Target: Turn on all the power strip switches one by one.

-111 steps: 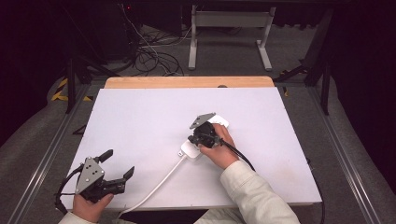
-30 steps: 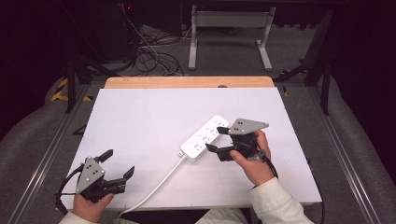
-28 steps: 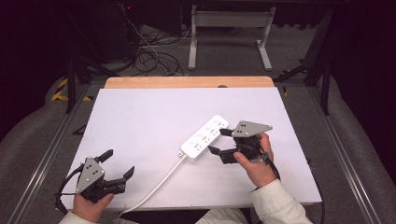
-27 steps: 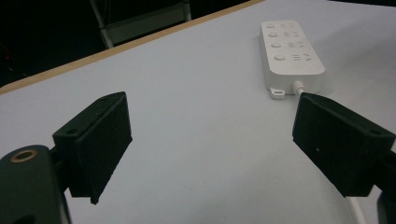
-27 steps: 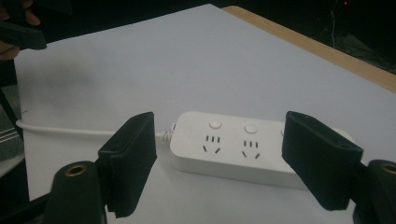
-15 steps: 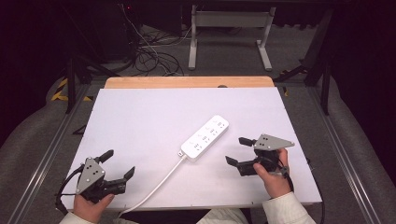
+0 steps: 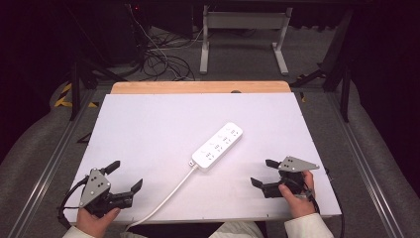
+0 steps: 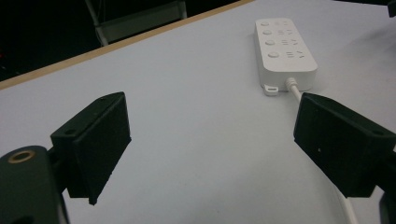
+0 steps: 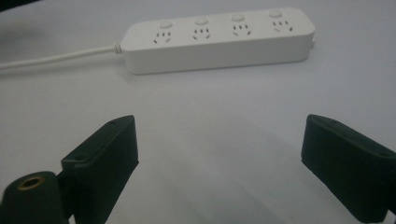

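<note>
A white power strip (image 7: 218, 146) lies at an angle near the middle of the white table (image 7: 148, 124), its white cable (image 7: 163, 196) running off the front edge. The strip (image 8: 284, 46) shows several sockets and buttons in the left gripper view, and it stretches lengthwise (image 9: 217, 39) across the top of the right gripper view. My right gripper (image 7: 262, 173) stands open at the front right, apart from the strip, with nothing between its jaws. At the front left corner my left gripper (image 7: 125, 176) is open and holds nothing.
A wooden strip (image 7: 198, 88) edges the table's far side. Beyond it on the dark floor are tangled cables (image 7: 158, 54) and a grey metal stand (image 7: 242, 34). Metal rails (image 7: 54, 148) run along both sides of the table.
My right gripper has let go of the power strip and drawn back to the front right of the table. The strip now lies free. The left gripper has stayed still.
</note>
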A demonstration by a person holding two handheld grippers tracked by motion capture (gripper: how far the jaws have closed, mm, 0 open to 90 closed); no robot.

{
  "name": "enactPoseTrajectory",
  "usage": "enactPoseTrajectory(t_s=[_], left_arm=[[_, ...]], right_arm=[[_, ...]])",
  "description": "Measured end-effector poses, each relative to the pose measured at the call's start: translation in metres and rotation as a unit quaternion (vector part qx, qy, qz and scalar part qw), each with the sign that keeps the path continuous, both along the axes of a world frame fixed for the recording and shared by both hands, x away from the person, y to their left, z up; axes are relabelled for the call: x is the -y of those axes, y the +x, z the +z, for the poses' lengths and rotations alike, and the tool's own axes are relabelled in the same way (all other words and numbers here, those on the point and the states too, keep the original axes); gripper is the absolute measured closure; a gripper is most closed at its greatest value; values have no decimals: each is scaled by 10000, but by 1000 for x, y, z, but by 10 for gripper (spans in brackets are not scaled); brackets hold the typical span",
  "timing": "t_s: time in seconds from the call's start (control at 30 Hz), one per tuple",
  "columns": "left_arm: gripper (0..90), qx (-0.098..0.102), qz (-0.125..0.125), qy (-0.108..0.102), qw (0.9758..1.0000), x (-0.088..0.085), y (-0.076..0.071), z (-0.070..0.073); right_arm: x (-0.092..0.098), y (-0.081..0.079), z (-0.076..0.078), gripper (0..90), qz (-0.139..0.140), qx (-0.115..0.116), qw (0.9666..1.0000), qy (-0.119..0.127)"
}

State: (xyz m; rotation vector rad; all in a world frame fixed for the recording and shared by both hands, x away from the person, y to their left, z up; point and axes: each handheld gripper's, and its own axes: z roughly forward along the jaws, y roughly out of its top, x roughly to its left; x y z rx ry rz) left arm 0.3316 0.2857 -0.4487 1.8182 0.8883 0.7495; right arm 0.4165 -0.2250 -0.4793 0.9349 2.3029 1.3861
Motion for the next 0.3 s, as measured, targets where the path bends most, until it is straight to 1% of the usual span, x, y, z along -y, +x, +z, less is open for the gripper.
enactPoseTrajectory(t_s=[0.07, 0.1, 0.13, 0.17, 0.2, 0.23, 0.27, 0.3], left_arm=[[107, -24, 15, -29, 10000, -2, -2, 0], [107, 0, 19, 4, 10000, -2, -3, 0], [108, 8, 25, -19, 10000, -2, -4, 0], [108, 36, 36, 1, 10000, -2, -4, 0], [108, 63, 40, 16, 10000, -2, -4, 0], [108, 80, 29, 45, 10000, -2, -3, -1], [108, 106, 62, 96, 9999, -2, -2, -1], [108, 115, 69, 117, 9998, -1, -2, -1]], right_arm=[[0, 1, -2, 113, -40, -24, 9999, -156], [-1, 1, -2, 113, -36, -21, 9998, -204], [-1, 1, -3, 113, -27, -17, 9997, -255], [-2, 2, -3, 117, -12, 13, 9995, -324], [-3, 2, -3, 122, 32, 74, 9992, -387], [-3, 2, -3, 129, 59, 185, 9989, -428], [-2, 1, -2, 134, 76, 285, 9987, -407], [0, 1, -1, 137, 105, 380, 9987, -326]])
